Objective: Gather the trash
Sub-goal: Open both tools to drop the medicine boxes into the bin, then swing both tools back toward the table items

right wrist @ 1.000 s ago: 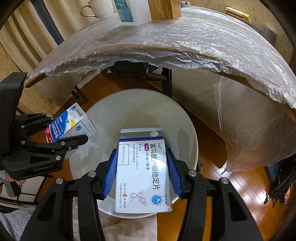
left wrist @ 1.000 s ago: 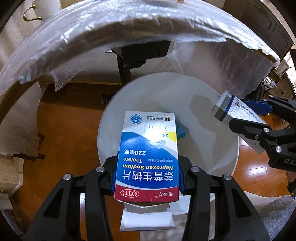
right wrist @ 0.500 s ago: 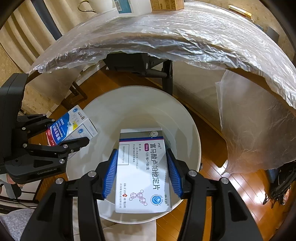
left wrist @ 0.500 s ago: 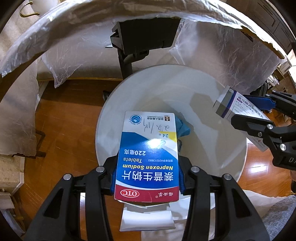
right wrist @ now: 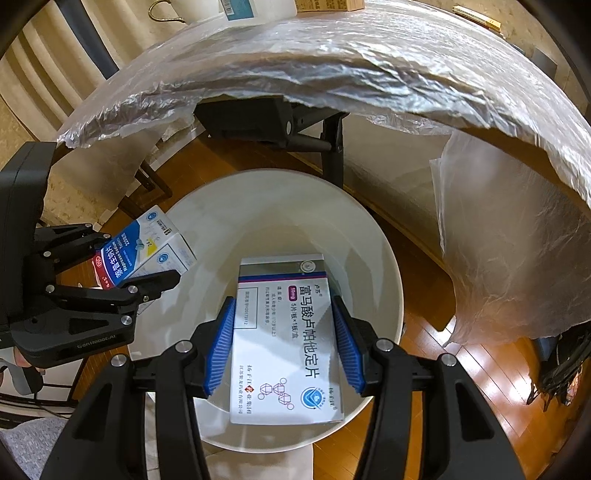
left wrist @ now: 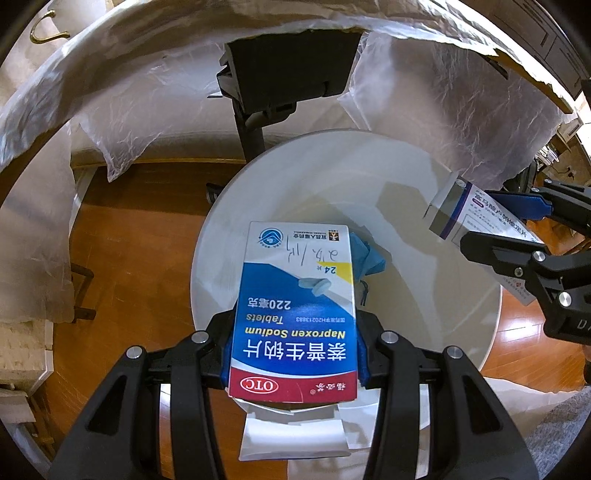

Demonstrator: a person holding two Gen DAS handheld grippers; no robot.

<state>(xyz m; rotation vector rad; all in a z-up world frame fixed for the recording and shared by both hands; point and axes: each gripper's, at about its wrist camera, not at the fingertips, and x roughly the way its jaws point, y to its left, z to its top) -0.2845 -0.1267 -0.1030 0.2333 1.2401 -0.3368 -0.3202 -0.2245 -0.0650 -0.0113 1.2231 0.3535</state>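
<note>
My left gripper [left wrist: 295,343] is shut on a blue and white Naproxen tablet box [left wrist: 295,314], pointing steeply down over the round white bin [left wrist: 424,184]. A crumpled blue scrap [left wrist: 367,254] lies inside the bin. My right gripper [right wrist: 282,343] is shut on a white and grey medicine box [right wrist: 284,339], also over the white bin [right wrist: 384,236]. In the right wrist view the left gripper [right wrist: 122,266] with its blue box [right wrist: 133,251] sits at the bin's left rim. In the left wrist view the right gripper [left wrist: 517,229] holds its white box [left wrist: 476,221] at the bin's right rim.
A table covered in crinkled clear plastic sheet [right wrist: 332,66] overhangs the bin, with a black table leg [left wrist: 255,129] behind it. The bin stands on a wooden floor [left wrist: 140,266]. A cup and boxes [right wrist: 258,7] stand on the tabletop. White paper [left wrist: 291,435] shows below the left box.
Both grippers have dropped slightly closer to the bin, so the table edge sits higher in view and more of the black leg shows. Both boxes remain gripped.
</note>
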